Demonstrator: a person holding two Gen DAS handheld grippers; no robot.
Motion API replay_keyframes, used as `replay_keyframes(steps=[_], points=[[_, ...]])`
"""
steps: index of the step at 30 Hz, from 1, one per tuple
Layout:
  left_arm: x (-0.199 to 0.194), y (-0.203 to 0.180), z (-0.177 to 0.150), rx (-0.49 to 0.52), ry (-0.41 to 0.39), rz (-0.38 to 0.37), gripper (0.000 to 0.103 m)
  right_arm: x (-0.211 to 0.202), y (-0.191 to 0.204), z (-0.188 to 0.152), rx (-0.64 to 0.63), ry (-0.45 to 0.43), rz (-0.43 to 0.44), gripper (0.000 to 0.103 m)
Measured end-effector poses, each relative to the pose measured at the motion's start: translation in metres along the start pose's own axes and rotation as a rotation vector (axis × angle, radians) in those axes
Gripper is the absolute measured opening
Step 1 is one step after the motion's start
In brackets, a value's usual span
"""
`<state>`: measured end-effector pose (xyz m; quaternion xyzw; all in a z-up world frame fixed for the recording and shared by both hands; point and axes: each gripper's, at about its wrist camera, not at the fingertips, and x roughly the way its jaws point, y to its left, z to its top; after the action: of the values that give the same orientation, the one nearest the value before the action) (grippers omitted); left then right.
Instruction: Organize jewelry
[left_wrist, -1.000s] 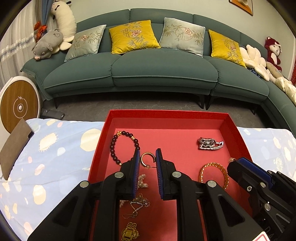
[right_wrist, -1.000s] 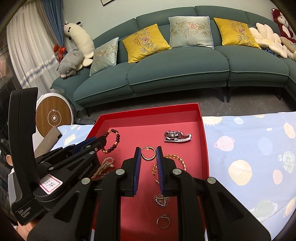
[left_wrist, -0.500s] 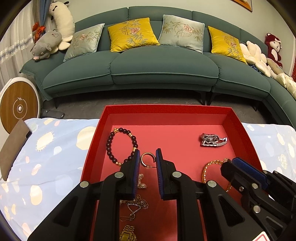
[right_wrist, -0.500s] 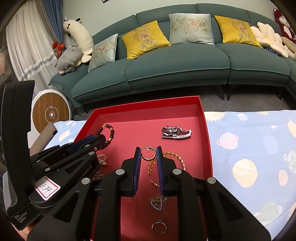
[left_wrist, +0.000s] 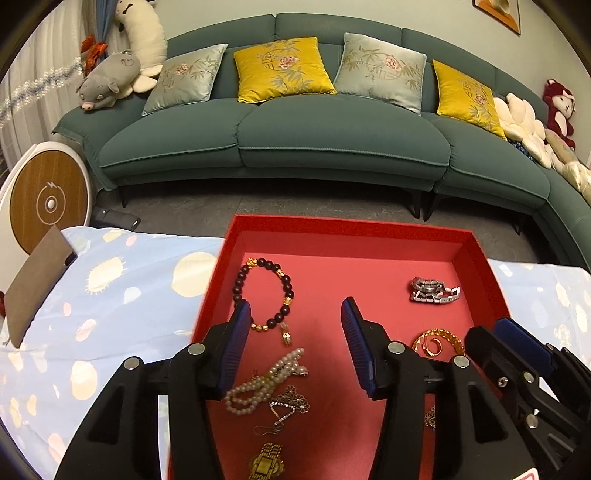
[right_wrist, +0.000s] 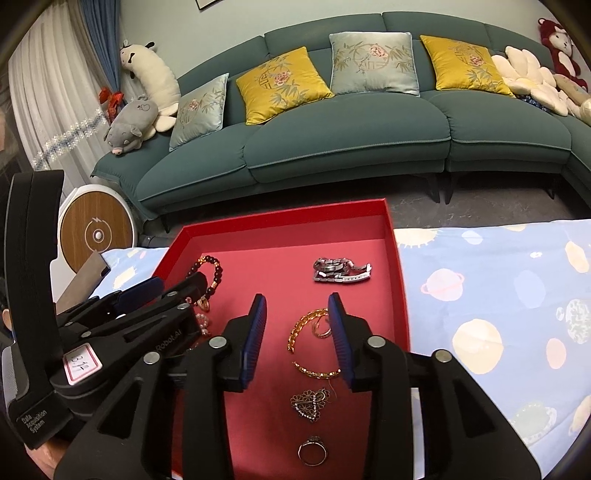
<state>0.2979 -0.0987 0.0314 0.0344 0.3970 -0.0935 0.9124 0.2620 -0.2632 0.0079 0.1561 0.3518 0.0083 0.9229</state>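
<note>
Jaws apart on both left gripper (left_wrist: 295, 332) & right gripper (right_wrist: 297, 325), side-by-side over red tray (right_wrist: 400, 295).

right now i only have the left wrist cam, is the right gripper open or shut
observer: open. In its own view the right gripper has the gold chain bracelet lying between its spread fingers.
operator: anything behind that bracelet i cant see
observer: yes, a heart-shaped pendant lies on the red tray, nearer the right camera than the bracelet.
operator: that all
observer: no, a ring lies nearer still, apart from the pendant.
</note>
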Motion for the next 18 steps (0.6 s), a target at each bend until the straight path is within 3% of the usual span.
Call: replay_keyframes(steps=[3, 7, 10, 18], points=[[-0.018, 0.008, 0.008, -0.031, -0.011, -0.007, 0.049, -0.015, 0.002, 0.006, 0.015, -0.015, -0.008, 0.036], [-0.052, 0.013, 0.014, -0.016, -0.029, 0.007, 0.049, -0.045, 0.011, 0.014, 0.018, -0.032, -0.037, 0.052], [-0.079, 0.016, 0.011, 0.008, -0.042, 0.015, 0.049, -0.071, 0.02, 0.014, -0.02, -0.032, -0.064, 0.053], [-0.135, 0.043, -0.05, -0.033, -0.034, -0.003, 0.053, -0.132, 0.019, -0.03, 0.014, -0.02, -0.08, 0.06]])
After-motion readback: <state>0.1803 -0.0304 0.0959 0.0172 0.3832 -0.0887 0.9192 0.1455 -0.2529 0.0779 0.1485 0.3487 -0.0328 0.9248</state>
